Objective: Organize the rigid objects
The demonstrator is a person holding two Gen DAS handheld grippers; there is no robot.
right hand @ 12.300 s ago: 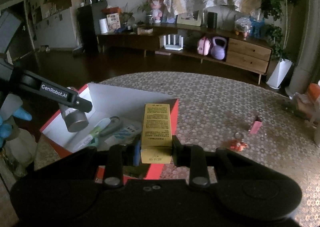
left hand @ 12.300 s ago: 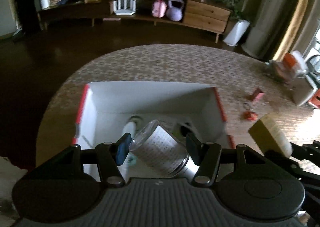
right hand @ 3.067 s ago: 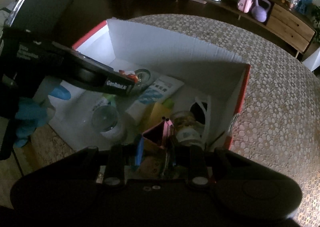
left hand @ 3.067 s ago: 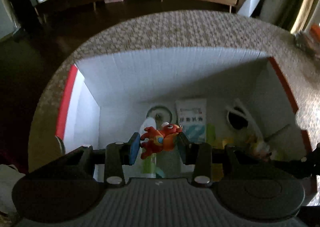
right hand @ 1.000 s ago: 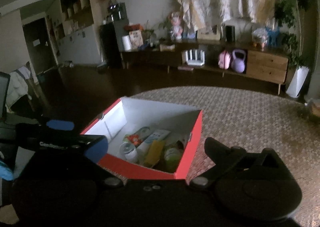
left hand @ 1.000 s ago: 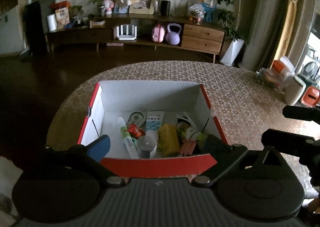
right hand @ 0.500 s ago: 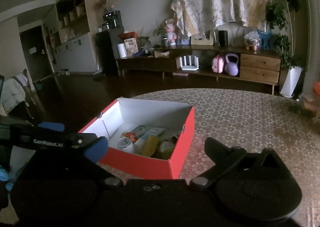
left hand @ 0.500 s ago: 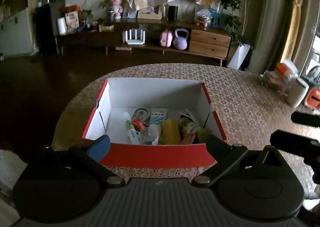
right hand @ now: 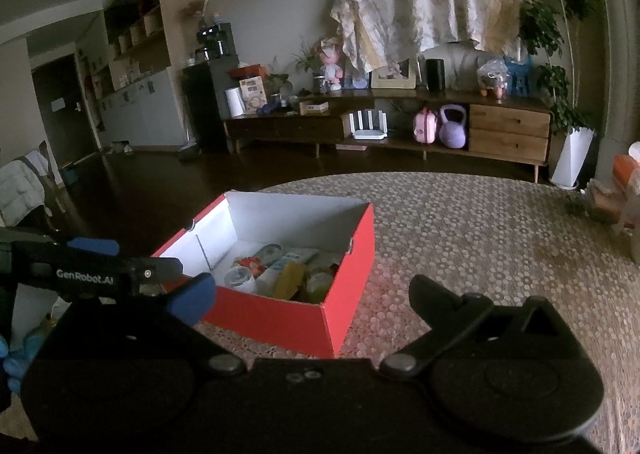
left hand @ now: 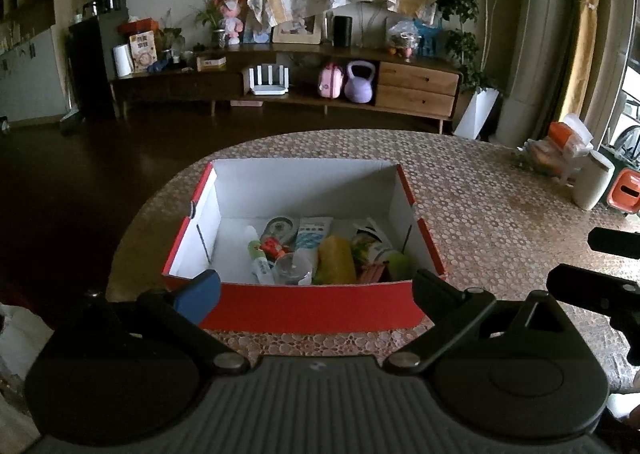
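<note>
A red cardboard box [left hand: 312,304] with white inner walls stands on the patterned round table [left hand: 480,189]. Inside lie a yellow carton [left hand: 336,260], a clear jar [left hand: 294,268], a white tube [left hand: 314,232], a small red toy [left hand: 274,246] and several other items. My left gripper [left hand: 316,288] hangs open and empty just short of the box's near wall. My right gripper [right hand: 310,296] is open and empty too, held back from the box [right hand: 276,314] at its near right corner. The left gripper's side [right hand: 88,272] shows at the left of the right wrist view.
The table's bare patterned top [right hand: 500,238] spreads to the right of the box. A long wooden sideboard [left hand: 304,87] with a purple kettlebell [left hand: 359,81] stands across the dark floor. A white bin [left hand: 592,185] and orange items sit at the far right.
Earlier each gripper carried items into the box and let them go. Over the last second both open grippers have drawn back and up, so the box looks smaller and farther.
</note>
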